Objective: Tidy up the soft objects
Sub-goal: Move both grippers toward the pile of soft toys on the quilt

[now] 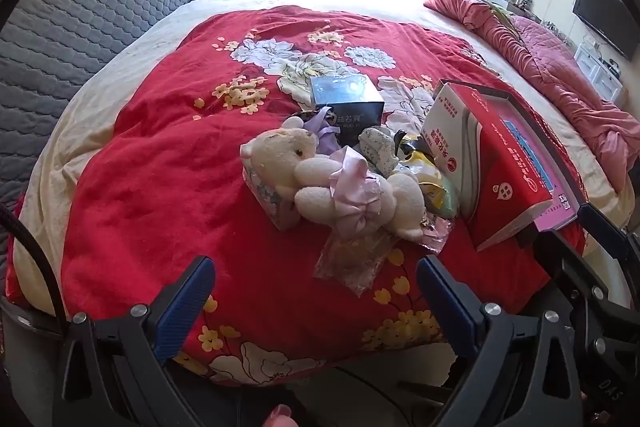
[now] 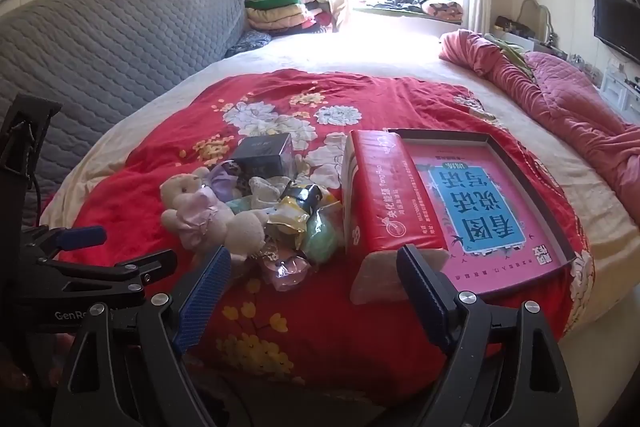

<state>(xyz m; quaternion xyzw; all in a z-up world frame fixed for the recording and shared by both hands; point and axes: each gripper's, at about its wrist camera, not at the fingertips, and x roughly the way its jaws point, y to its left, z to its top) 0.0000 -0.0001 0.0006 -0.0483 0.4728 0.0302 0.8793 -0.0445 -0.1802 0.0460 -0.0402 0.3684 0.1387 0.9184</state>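
Both tongs, left tongs (image 1: 316, 291) and right tongs (image 2: 314, 283), gape wide and empty; teddy bear (image 1: 332, 187) lies just ahead.

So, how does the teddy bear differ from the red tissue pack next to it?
The teddy bear is cream, rounded and plush, with a lilac bow; the red tissue pack is a smooth printed block. The bear lies on its side in the pile of small items; the pack rests partly on the pink tray. Both sit on the red floral blanket, ungripped.

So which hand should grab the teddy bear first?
Probably the left gripper: the teddy bear lies straight ahead between its open fingers. The right gripper faces the red tissue pack.
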